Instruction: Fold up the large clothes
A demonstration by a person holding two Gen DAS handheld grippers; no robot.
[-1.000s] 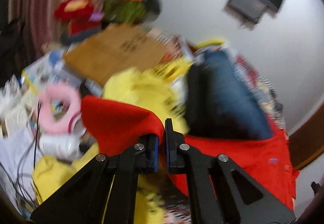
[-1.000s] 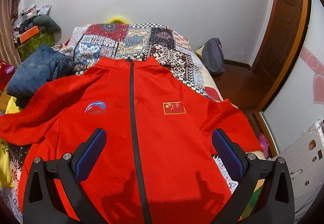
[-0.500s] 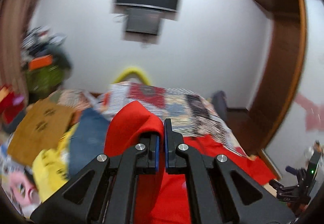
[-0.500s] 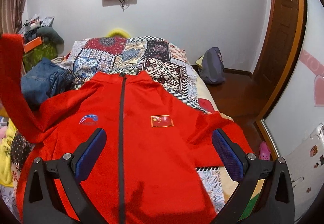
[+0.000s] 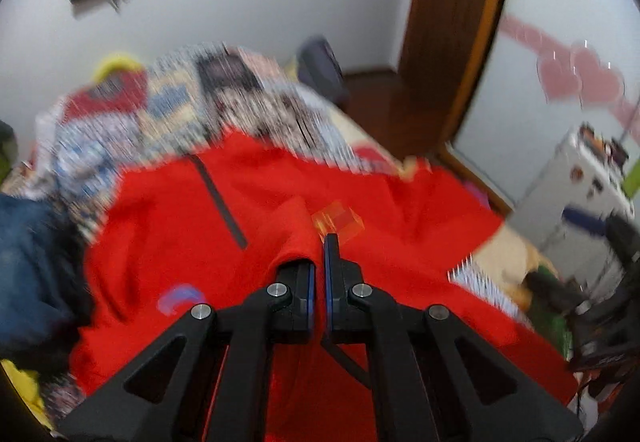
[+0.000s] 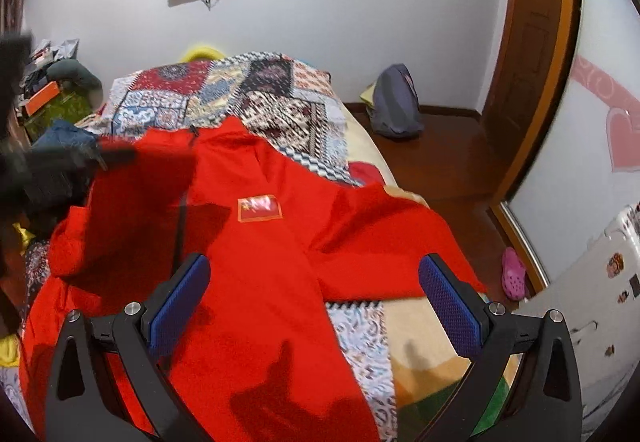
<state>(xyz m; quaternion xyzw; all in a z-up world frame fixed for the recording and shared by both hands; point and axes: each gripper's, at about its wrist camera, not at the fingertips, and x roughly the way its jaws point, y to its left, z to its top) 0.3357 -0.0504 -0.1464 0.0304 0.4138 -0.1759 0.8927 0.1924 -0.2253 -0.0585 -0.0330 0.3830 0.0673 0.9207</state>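
Observation:
A large red zip jacket [image 6: 280, 282] lies face up on the bed, with a flag patch [image 6: 259, 207] on its chest. My left gripper [image 5: 319, 246] is shut on the jacket's left sleeve [image 5: 292, 230] and holds it over the jacket's chest. In the right wrist view that sleeve [image 6: 132, 202] lies folded across the left half of the jacket, with the blurred left gripper [image 6: 60, 162] above it. My right gripper [image 6: 314, 290] is open and empty above the lower front of the jacket. The other sleeve [image 6: 380, 242] lies spread to the right.
A patchwork bedspread [image 6: 248, 98] covers the bed. Folded blue jeans [image 6: 64, 138] lie at the bed's left side. A grey backpack [image 6: 394, 106] sits on the wooden floor by the door [image 6: 532, 42]. A white appliance [image 6: 580, 274] stands at the right.
My left gripper has swung the red sleeve from the bed's left side up and across onto the jacket's chest. My right gripper has drifted slightly and stays open.

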